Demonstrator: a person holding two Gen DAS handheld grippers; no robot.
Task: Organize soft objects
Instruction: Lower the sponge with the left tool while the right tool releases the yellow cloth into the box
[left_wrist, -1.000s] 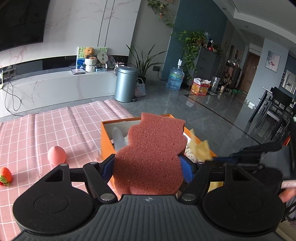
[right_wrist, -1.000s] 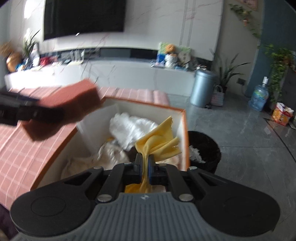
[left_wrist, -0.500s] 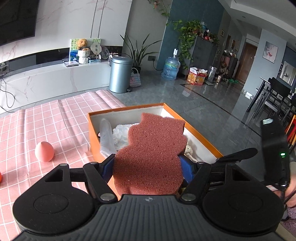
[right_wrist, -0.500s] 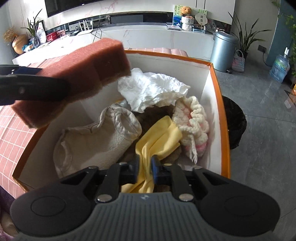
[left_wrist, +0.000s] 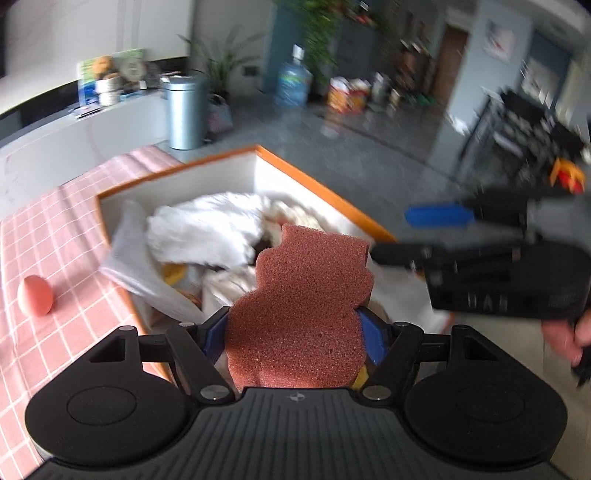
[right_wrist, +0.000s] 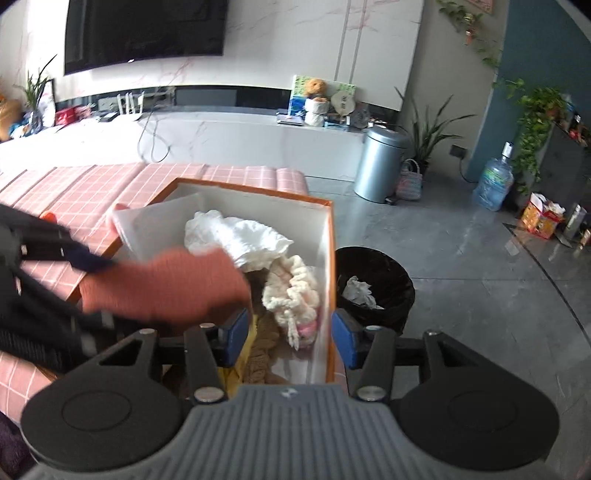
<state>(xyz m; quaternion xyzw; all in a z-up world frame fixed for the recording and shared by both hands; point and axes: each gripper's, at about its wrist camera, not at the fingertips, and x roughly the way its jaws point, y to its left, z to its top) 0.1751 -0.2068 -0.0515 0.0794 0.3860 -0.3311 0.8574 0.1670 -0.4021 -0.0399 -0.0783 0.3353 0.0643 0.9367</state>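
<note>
Left wrist: left gripper (left_wrist: 295, 332) clamping the sponge (left_wrist: 301, 314) between blue pads, hanging over the box (left_wrist: 325, 192), whose rim is running from 9 to 3 o'clock. Blurring badly here. At 3 o'clock, crossing close: right gripper (left_wrist: 413, 236). Risking a knock between the two, or dropping the sponge onto the rim.

Right wrist: right gripper (right_wrist: 288, 334) having just been opening, jaws parted, gripping nothing; yellow cloth (right_wrist: 236, 369) lying loose below at 6 o'clock. Sponge (right_wrist: 162, 284) sweeping in from 9 o'clock, possibly snagging the knit piece (right_wrist: 291, 291).
</note>
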